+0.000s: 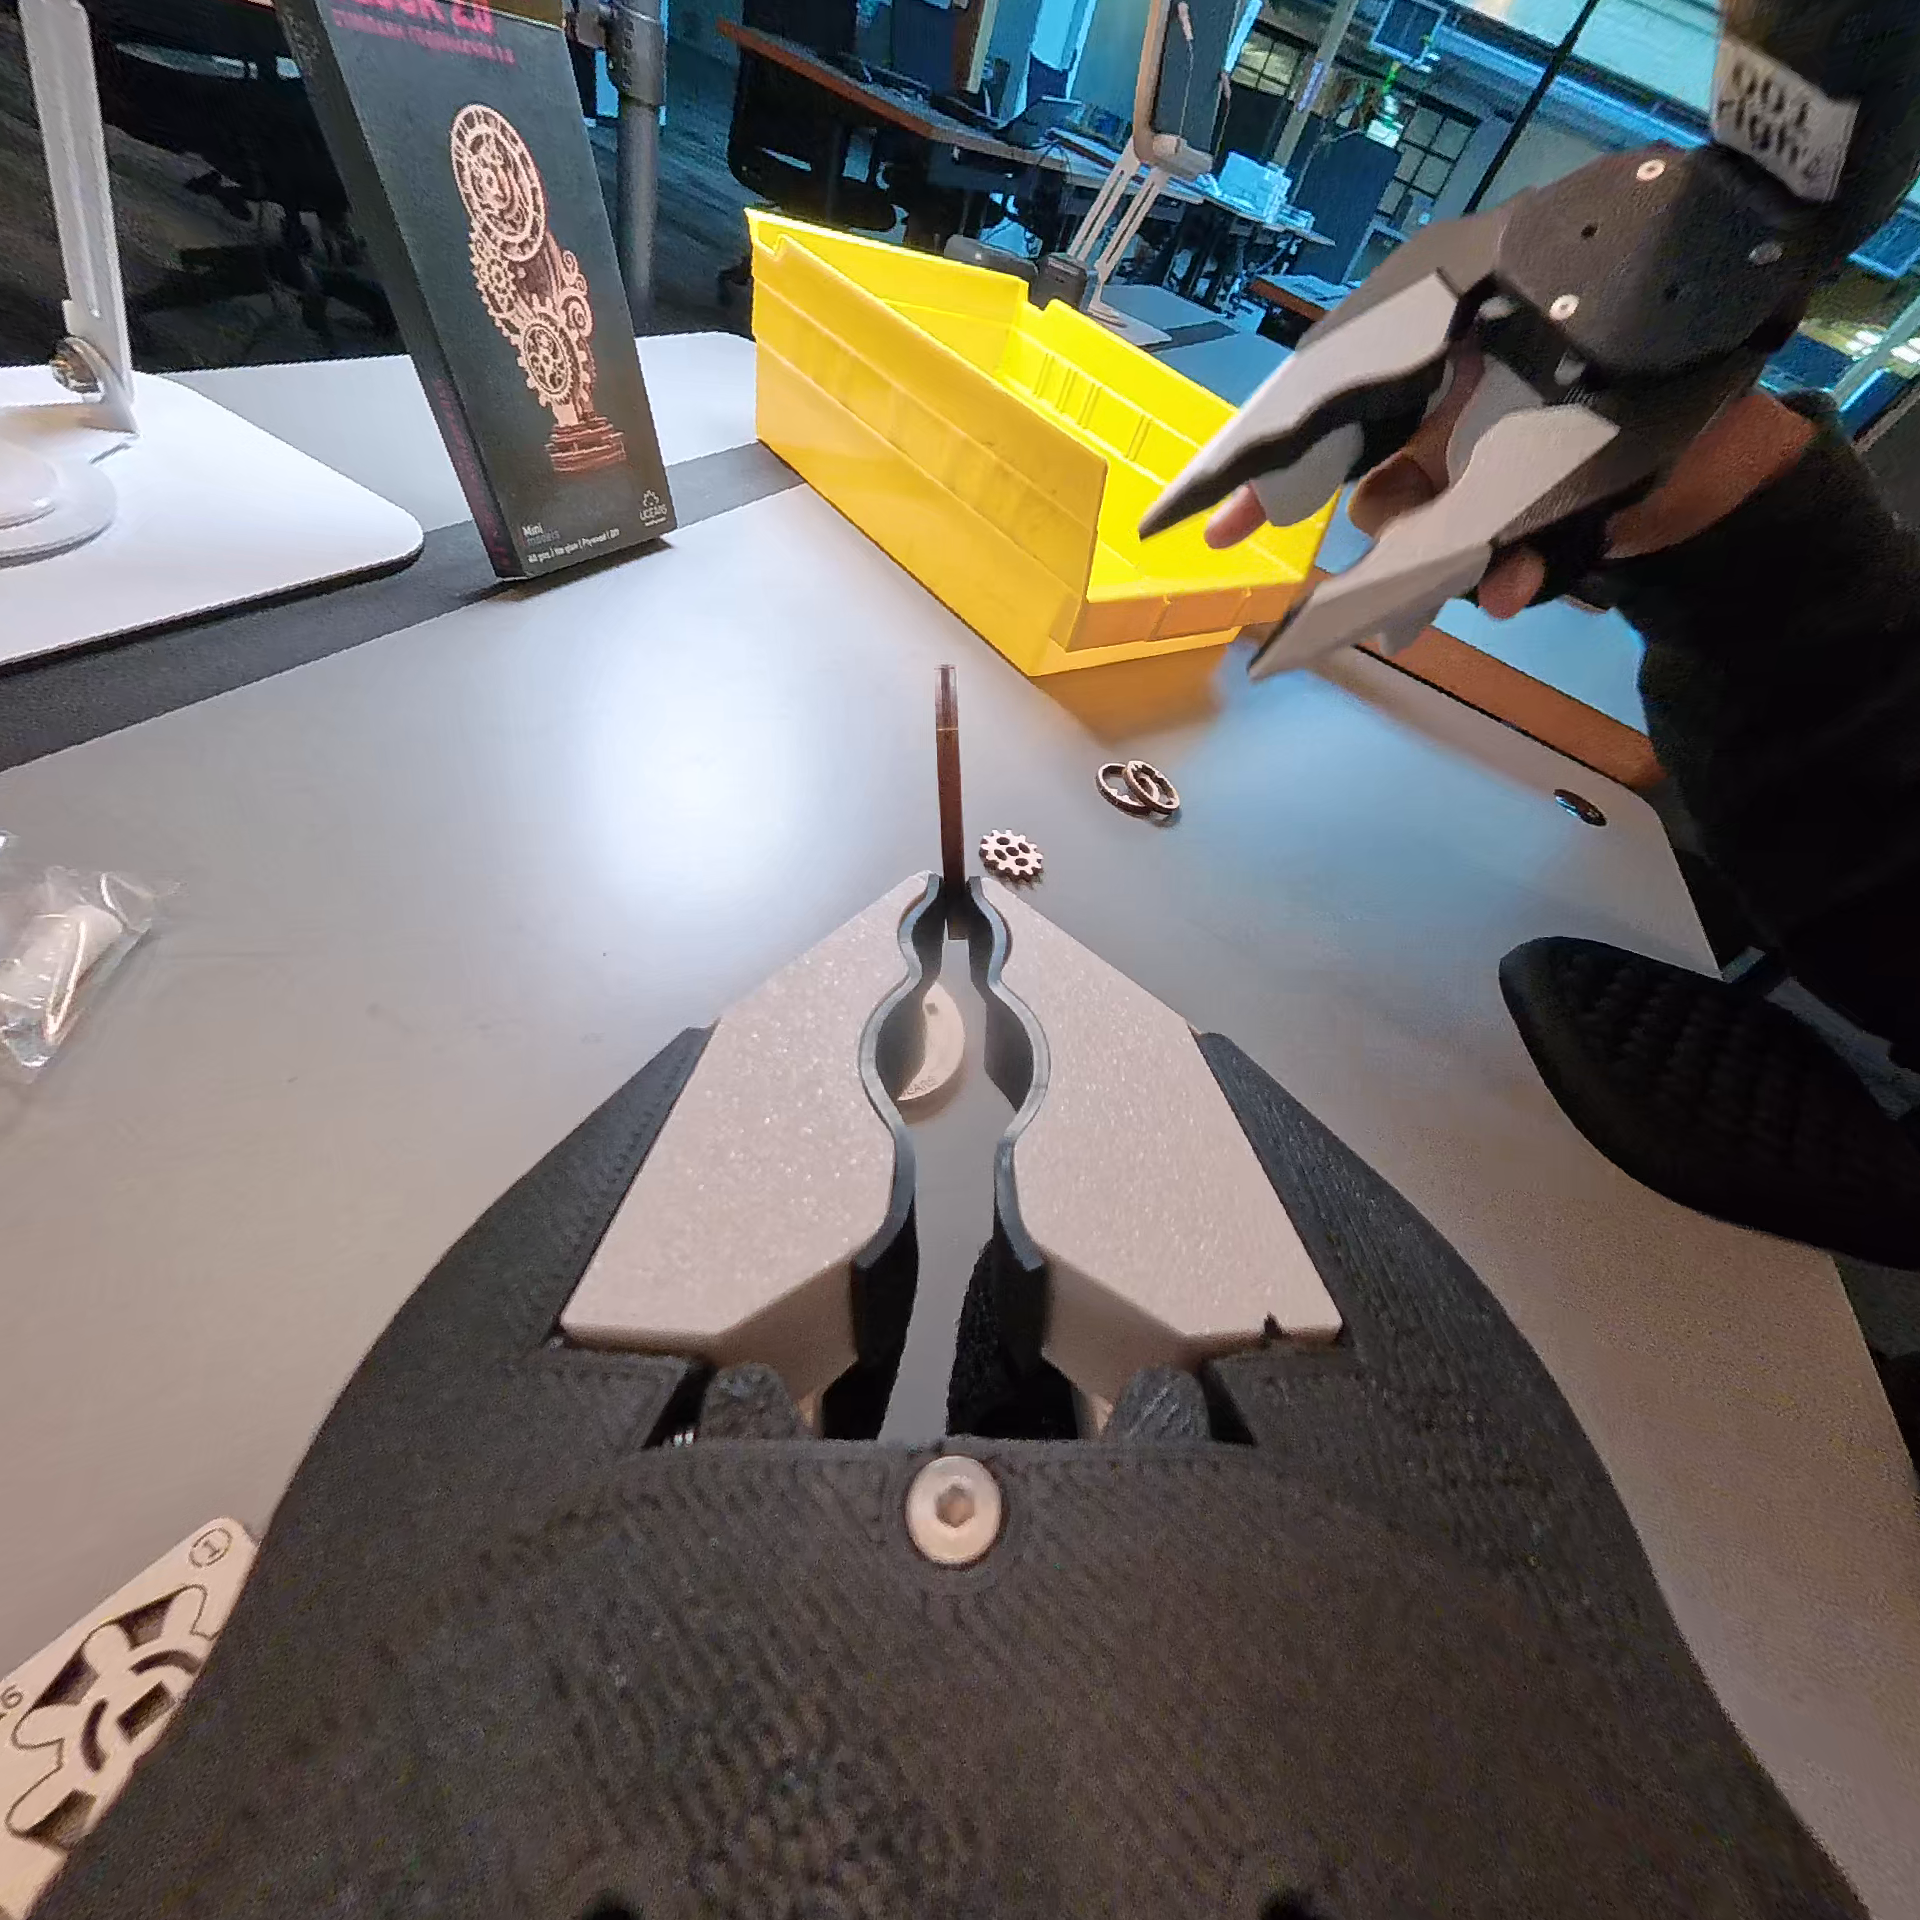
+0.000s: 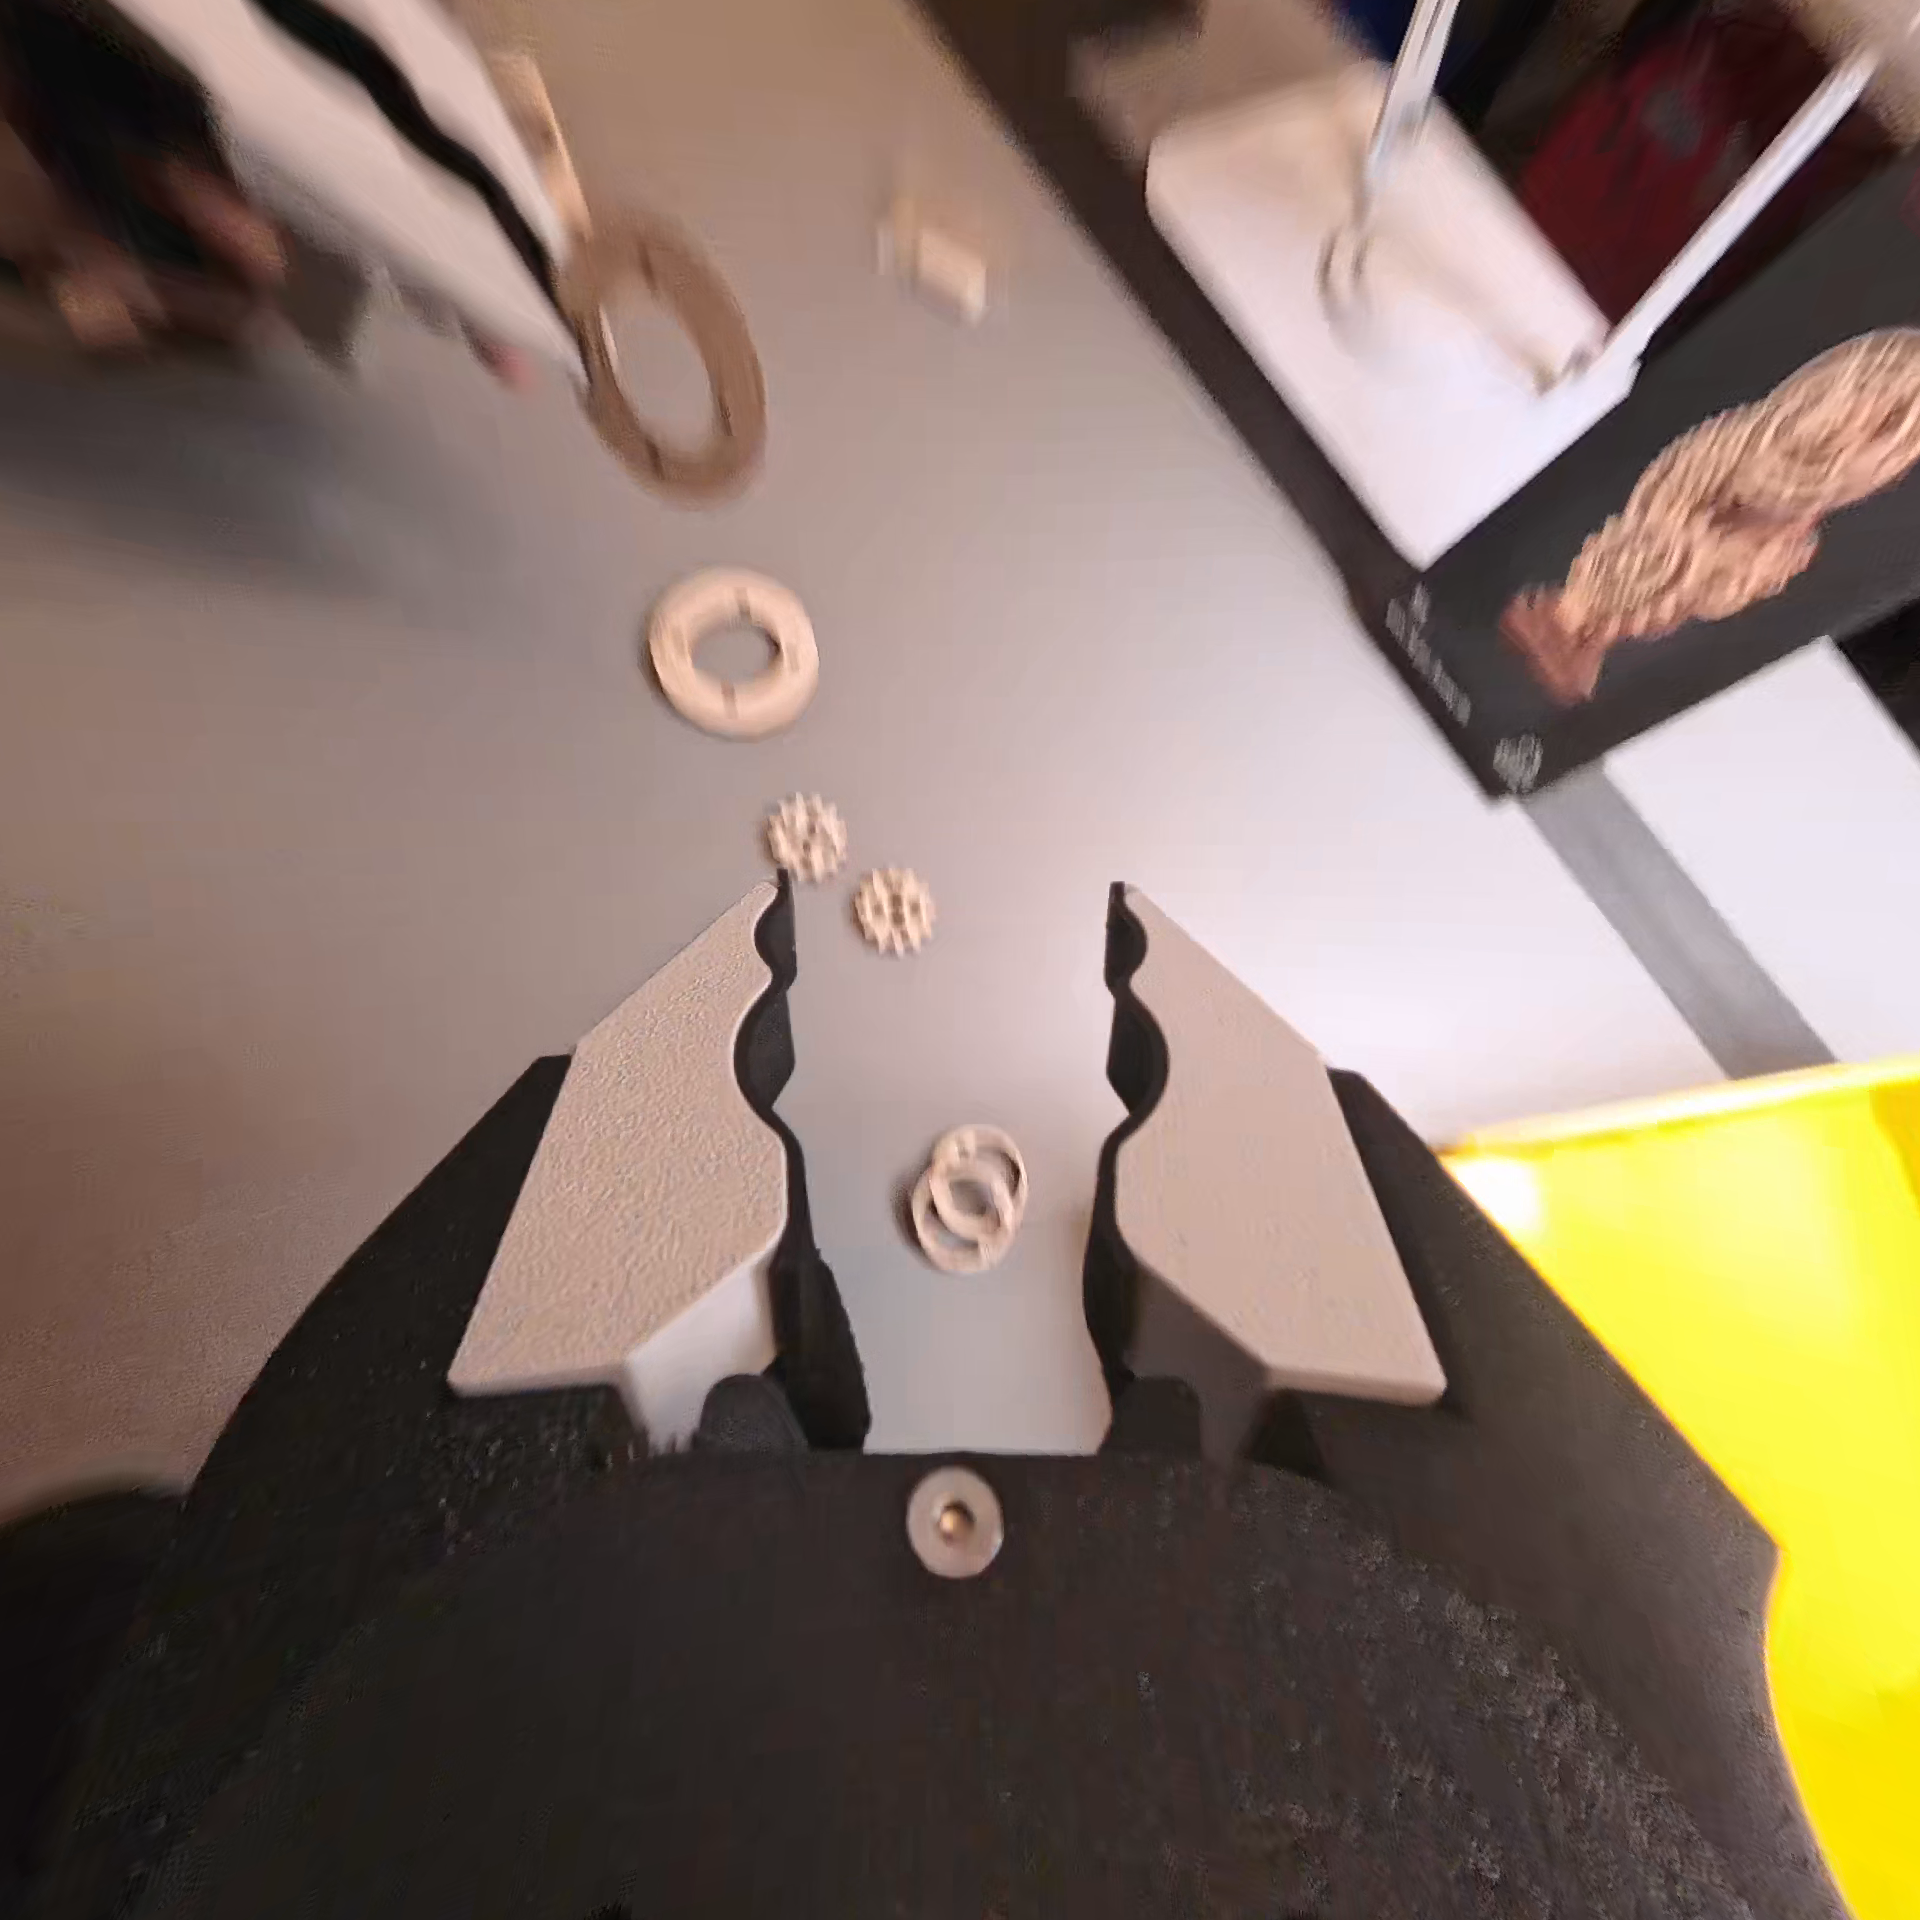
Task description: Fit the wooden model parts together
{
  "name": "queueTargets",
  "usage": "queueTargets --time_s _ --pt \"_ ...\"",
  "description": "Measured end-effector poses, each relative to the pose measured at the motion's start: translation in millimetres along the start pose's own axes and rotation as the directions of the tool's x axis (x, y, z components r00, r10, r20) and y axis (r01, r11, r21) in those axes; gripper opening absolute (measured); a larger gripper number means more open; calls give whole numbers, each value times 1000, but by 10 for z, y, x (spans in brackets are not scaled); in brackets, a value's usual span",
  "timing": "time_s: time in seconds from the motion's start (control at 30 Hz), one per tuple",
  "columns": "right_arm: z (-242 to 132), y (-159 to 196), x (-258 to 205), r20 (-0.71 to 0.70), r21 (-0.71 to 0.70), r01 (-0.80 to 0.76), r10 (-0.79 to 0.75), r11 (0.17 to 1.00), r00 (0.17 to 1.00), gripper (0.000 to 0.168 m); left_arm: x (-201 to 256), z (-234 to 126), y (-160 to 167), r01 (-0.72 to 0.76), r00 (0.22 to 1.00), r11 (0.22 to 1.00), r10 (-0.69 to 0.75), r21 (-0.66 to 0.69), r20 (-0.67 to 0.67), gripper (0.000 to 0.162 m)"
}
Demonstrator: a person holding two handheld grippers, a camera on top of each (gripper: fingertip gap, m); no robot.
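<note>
My left gripper [image 1: 951, 896] is shut on a large thin wooden ring [image 1: 948, 769], which stands edge-on above the grey table. In the right wrist view the same ring [image 2: 675, 353] hangs blurred from the left gripper [image 2: 545, 255] at the top left. My right gripper [image 2: 951, 894] is open and empty and hovers over two small overlapping rings [image 2: 968, 1195]. Two small gears [image 2: 807, 836] [image 2: 895, 910] and a thick notched ring [image 2: 732, 652] lie beyond its tips. The left wrist view shows the right gripper [image 1: 1200, 597] raised, with one gear [image 1: 1011, 856] and the small rings [image 1: 1138, 790] below it.
A yellow bin [image 1: 935, 436] stands at the back right, a black kit box [image 1: 488, 281] upright to its left, and a white monitor base [image 1: 156, 520] beyond. A plastic bag [image 1: 62, 956] and a punched wooden sheet [image 1: 104, 1704] lie left. A black chair [image 1: 1714, 1091] is at the right edge. Left tips to right tips: about 15 cm. My right tips are roughly 10 cm from the gear [image 1: 1011, 856]. It turns up in the right wrist view [image 2: 881, 903] as well.
</note>
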State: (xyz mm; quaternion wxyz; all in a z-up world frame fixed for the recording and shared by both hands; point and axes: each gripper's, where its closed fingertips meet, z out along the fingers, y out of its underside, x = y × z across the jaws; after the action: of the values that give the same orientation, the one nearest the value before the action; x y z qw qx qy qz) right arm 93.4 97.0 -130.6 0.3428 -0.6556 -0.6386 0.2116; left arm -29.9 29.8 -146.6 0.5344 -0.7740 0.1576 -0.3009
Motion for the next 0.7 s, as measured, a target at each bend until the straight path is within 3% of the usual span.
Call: queueTargets --time_s 0.13,0.3,0.53,0.63,0.7 --pt "126 -611 -210 28 282 -19 11 959 1000 56 38 -16 -53 49 998 998 -48 26 -34 2" --pt "539 -922 -457 18 337 75 -86 938 996 54 33 -103 -186 209 972 973 -196 96 -128 2" --pt "708 -994 -575 303 429 -208 76 879 950 35 61 -185 -234 306 924 946 -268 105 -273 2" --pt "590 -1046 -639 435 481 -328 104 813 894 6 137 -176 -254 296 914 949 -249 106 -321 2" --pt "501 -1075 -673 476 499 -345 82 795 876 3 168 -168 -260 285 914 952 -237 107 -329 3"
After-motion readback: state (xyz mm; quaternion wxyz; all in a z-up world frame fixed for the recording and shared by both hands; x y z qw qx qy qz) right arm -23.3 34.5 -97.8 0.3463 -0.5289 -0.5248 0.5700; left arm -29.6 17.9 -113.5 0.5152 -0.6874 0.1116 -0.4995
